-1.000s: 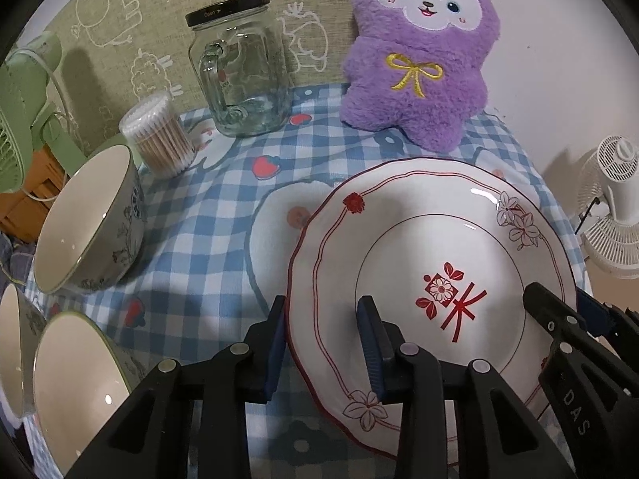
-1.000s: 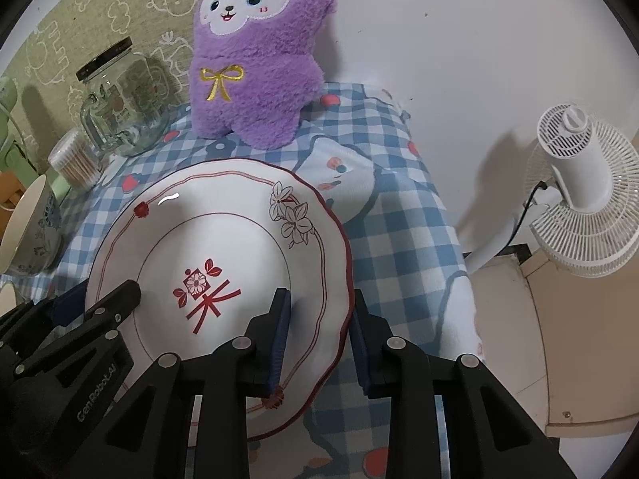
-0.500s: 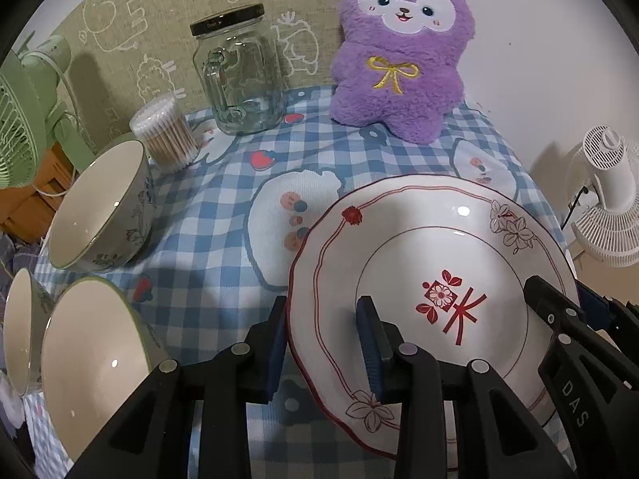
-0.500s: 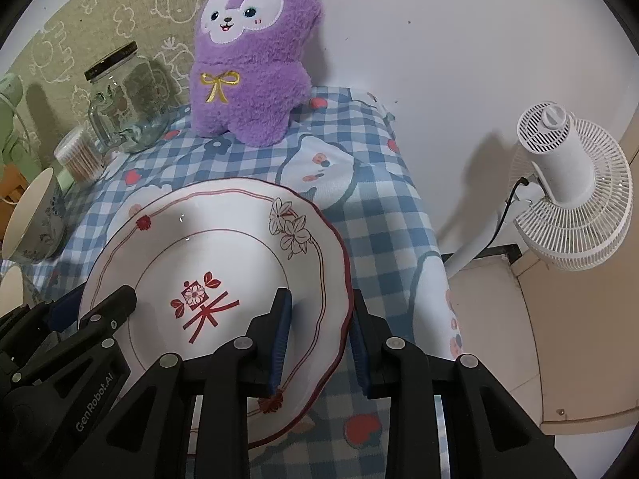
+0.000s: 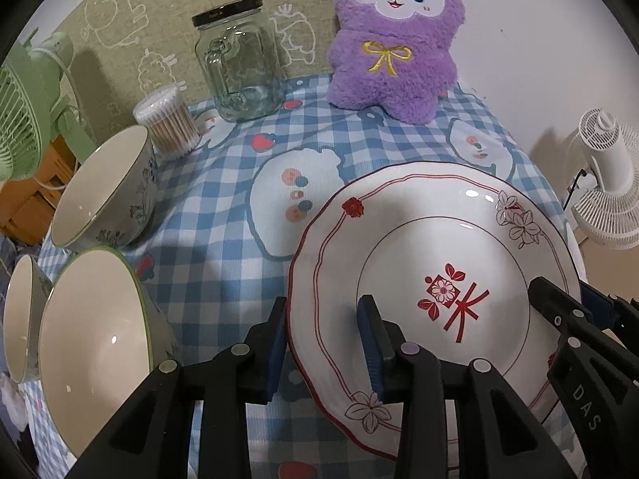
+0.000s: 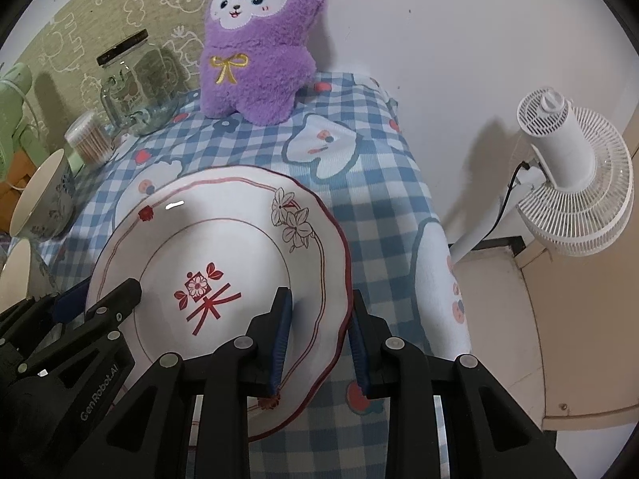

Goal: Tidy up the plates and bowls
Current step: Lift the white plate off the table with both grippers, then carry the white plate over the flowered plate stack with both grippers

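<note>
Plate [image 5: 403,247], face up, tilted, gripped at opposite rims.

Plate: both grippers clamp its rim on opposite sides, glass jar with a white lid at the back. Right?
Nearly. The lid on the glass jar is black, as the left wrist view shows. The rest holds: the left gripper and the right gripper clamp the plate by its rim on opposite sides.

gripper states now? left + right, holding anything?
Left gripper: shut on the plate, clamping its left rim.
Right gripper: shut on the same plate, clamping its right rim.
</note>
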{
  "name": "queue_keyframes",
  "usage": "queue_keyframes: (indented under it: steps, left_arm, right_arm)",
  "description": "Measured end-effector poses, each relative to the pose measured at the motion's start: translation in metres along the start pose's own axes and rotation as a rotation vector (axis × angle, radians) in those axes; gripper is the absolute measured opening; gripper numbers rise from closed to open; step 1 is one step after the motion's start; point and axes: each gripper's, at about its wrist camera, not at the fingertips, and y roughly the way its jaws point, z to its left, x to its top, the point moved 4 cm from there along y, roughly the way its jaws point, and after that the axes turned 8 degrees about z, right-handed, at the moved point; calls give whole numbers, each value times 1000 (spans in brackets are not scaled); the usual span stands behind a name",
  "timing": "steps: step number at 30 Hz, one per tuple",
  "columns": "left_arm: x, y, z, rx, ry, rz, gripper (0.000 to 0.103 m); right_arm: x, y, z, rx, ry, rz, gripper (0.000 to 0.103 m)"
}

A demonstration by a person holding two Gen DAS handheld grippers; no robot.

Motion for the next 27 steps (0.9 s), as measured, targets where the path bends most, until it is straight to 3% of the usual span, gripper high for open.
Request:
queue_keyframes:
  steps: [12, 17, 27]
  left_arm:
    - [12, 8, -4, -6, 32, -4, 43]
    - [17, 10, -4, -6, 33, -3, 43]
    - [9, 4, -2, -2, 14, -1, 38]
  right_arm:
    - [10, 14, 0, -4, 13, 37, 35]
    - [16, 19, 1, 2, 24, 39, 41]
    - [13, 13, 2, -36, 31, 28, 38]
